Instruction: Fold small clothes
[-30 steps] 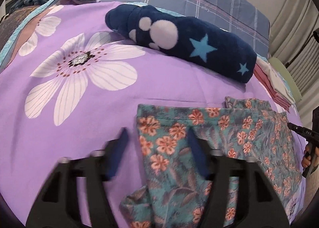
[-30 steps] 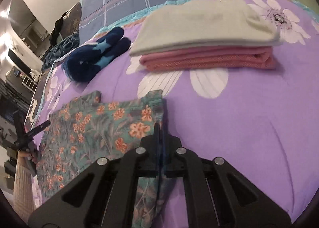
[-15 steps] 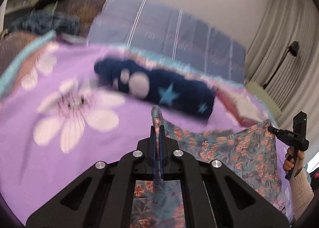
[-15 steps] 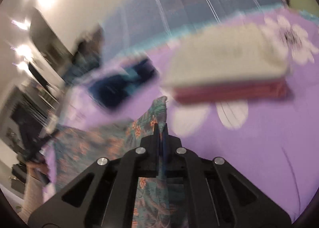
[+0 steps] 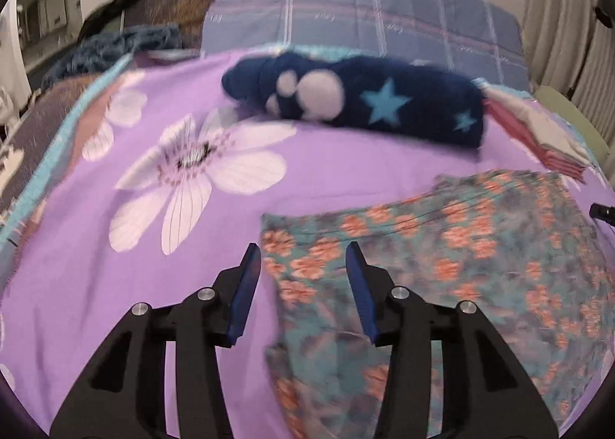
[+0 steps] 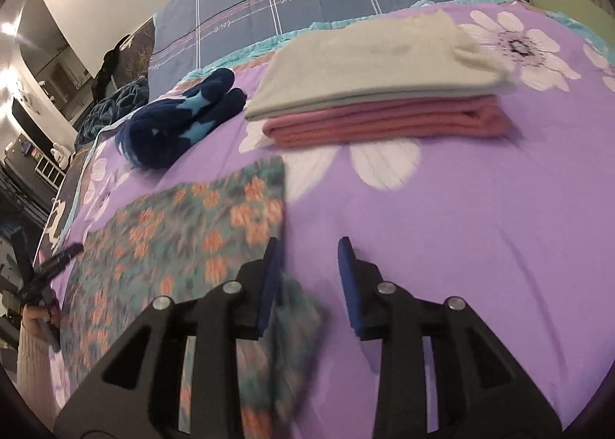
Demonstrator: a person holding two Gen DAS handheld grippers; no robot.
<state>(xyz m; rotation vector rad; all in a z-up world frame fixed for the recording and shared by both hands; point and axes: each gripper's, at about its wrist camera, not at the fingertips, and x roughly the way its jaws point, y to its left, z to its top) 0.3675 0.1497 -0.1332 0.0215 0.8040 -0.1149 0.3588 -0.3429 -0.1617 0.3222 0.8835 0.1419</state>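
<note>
Floral garment [image 5: 442,258] lies flat, long axis spanning both spread-jawed grippers.

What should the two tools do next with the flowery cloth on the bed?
Probably lower both tools and pinch the near corners of the flowery cloth again for another fold. The left tool and right tool are both open, each above a near corner, and the cloth lies flat on the purple bedspread.

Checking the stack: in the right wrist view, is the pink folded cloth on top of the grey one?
No, the grey folded cloth lies on top of the pink folded cloth.
</note>
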